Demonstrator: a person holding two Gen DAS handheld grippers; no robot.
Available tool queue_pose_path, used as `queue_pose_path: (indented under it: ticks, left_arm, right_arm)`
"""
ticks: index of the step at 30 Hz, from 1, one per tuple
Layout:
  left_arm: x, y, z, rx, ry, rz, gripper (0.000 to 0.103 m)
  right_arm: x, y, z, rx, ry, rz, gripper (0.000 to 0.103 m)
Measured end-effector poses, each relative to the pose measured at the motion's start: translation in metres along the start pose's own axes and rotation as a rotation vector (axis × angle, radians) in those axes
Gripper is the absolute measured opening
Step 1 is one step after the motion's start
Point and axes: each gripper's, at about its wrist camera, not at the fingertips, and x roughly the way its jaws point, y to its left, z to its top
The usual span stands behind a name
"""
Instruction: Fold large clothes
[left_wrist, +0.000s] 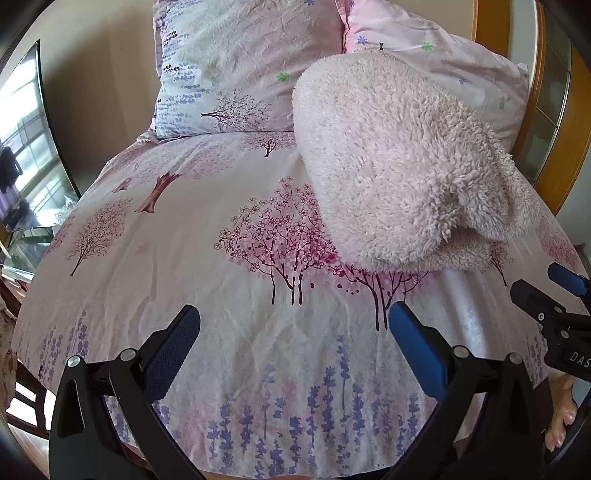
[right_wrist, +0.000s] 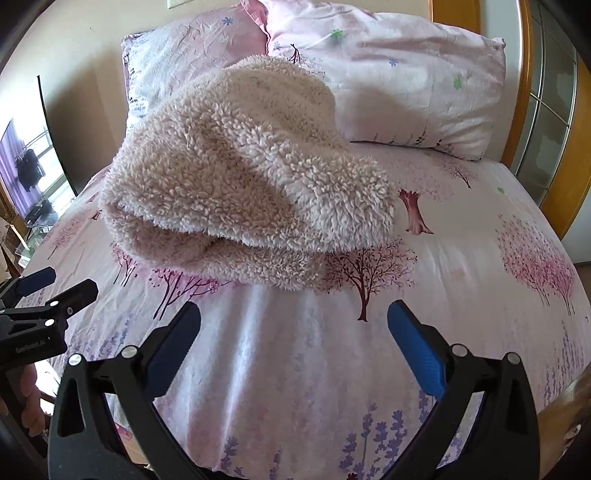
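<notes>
Item: fleece garment (left_wrist: 399, 162), pale pink, thick pile, lying in a folded bundle on the bed sheet (left_wrist: 221, 229). In the left wrist view it is found at 1 o'clock, in the right wrist view at 11 o'clock; its far end rests against the pillows (right_wrist: 399, 74). The near edge shows stacked layers with a loose flap drooping over them.

Tools: left gripper (left_wrist: 293, 338) is held wide apart and empty above bare sheet, short of the bundle. Right gripper (right_wrist: 293, 338) is likewise spread wide and holds nothing, its fingers aimed at the near edge of the bundle, apart from it.

Step judged in hand: a further fold or tidying of the bundle, not yet begun.

Handling notes: the layers are best gripped together at the two near corners, one gripper to each, so that no inner layer slips out. The pile is bulky and springy; a deep bite is advised, and the fold is better pressed flat before release. The sheet beneath may be caught if the fingers are driven too low
</notes>
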Motion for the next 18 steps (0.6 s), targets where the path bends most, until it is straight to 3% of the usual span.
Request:
queue_pose_path:
  ticks: [18]
  left_arm:
    - [0.004, -0.0036, 0.0003, 0.008, 0.014, -0.008, 0.102]
  right_arm:
    - [0.0055, -0.001, -0.0013, 0.009, 0.009, 0.009, 0.101]
